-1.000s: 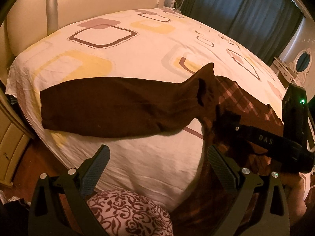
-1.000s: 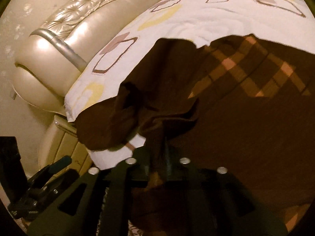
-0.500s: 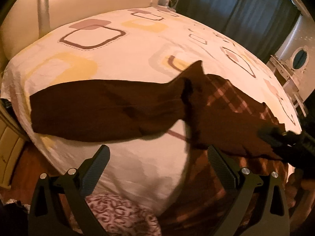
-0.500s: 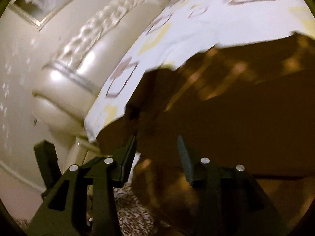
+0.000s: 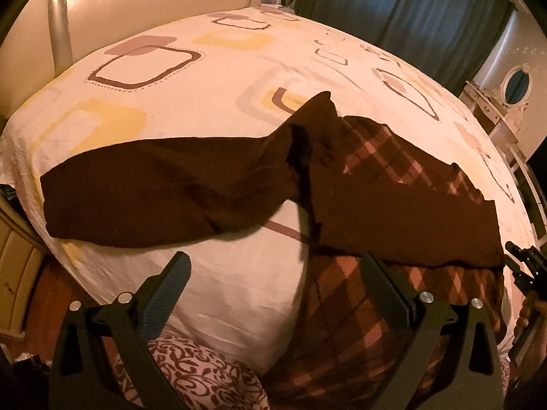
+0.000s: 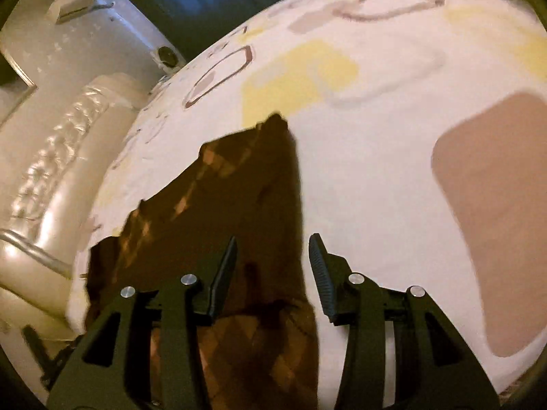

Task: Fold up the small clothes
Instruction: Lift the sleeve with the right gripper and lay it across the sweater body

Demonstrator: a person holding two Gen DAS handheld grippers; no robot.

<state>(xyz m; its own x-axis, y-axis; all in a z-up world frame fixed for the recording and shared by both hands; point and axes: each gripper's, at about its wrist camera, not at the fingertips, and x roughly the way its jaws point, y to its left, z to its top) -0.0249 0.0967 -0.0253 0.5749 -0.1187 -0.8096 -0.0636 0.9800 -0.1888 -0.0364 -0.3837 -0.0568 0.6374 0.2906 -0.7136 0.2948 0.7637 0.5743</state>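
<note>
- Brown garment (image 5: 212, 191) lying across bed (image 5: 191, 109), centre frame.
- Left gripper (image 5: 273, 283) gaping, empty.
- Right gripper (image 6: 273, 273) parted, seemingly holding nothing.

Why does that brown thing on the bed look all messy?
The brown garment isn't folded neatly yet. One long part lies out flat, its middle is bunched into a wrinkled peak, and the checked part droops over the bed's edge.
</note>
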